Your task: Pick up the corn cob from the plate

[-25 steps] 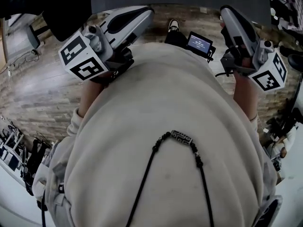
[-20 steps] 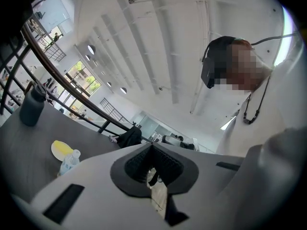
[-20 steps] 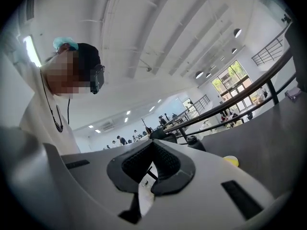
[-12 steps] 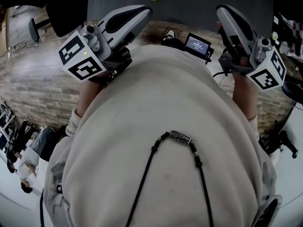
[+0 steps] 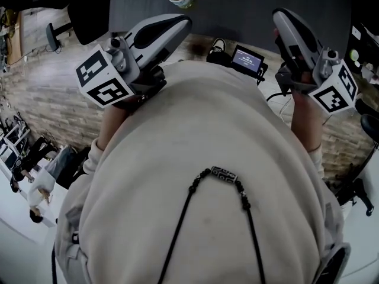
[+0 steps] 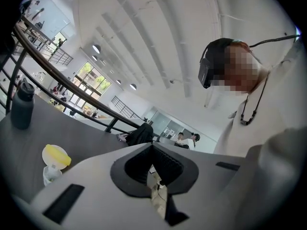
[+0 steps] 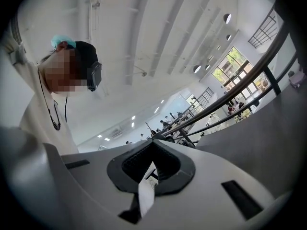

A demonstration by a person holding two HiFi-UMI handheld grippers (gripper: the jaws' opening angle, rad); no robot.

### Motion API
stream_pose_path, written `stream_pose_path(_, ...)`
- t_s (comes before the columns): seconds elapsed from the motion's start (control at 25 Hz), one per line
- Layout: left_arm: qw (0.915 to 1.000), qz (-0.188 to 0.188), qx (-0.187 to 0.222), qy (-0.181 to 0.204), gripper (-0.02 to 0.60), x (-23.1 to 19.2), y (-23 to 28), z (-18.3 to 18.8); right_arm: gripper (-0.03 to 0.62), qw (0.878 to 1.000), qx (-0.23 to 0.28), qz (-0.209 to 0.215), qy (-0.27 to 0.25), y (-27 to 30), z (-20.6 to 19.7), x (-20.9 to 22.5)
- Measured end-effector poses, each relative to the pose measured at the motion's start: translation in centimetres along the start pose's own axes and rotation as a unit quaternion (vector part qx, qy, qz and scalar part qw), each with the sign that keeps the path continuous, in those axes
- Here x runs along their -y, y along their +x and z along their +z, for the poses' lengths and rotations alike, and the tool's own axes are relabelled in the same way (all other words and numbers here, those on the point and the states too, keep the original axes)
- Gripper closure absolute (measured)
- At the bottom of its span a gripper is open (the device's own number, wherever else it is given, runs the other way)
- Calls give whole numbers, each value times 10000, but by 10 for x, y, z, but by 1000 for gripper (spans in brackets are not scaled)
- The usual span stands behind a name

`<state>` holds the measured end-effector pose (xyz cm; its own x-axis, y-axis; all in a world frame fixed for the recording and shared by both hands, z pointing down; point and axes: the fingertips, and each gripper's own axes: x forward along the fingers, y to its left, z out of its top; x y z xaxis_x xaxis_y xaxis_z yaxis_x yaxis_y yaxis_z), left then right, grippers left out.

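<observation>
The left gripper [image 6: 152,146] is being held level beside the torso, its jaws pressing together with nothing between them. The right gripper [image 7: 152,143] is also standing closed and empty. Both are pointing toward the dark table [image 5: 254,5]. A yellow-topped white item [image 6: 56,156] is sitting on that table, well apart from a dark bottle [image 6: 22,104]. Whether it is the corn cob, and which way its long axis is running, cannot be told.
</observation>
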<state>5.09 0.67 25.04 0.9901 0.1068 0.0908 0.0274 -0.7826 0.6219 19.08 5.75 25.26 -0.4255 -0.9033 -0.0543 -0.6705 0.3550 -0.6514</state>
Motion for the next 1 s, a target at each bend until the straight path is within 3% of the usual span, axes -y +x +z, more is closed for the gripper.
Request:
stream_pose_path(0.2, 9997, 18, -222, 54, 580, -1, 13, 5, 577, 9998, 161, -143, -34, -11, 11, 16)
stream_pose_path(0.4, 9991, -214, -353, -76, 580, -14, 28, 11, 577, 9985, 245, -490, -84, -20, 13, 28)
stream_pose_path(0.6, 9955, -751, -571, -74, 580, -7, 50, 7, 577, 9950, 265, -938, -208, -39, 5, 23)
stream_pose_path(0.84, 9855, -1571, -647, -21, 580, -9, 84, 19, 577, 9835, 424, -1682, -509, -60, 10, 16)
stream_pose_path(1.0, 9809, -1848, -596, -60, 580, -1, 89, 29, 577, 9806, 477, -1850, -428, -59, 7, 2)
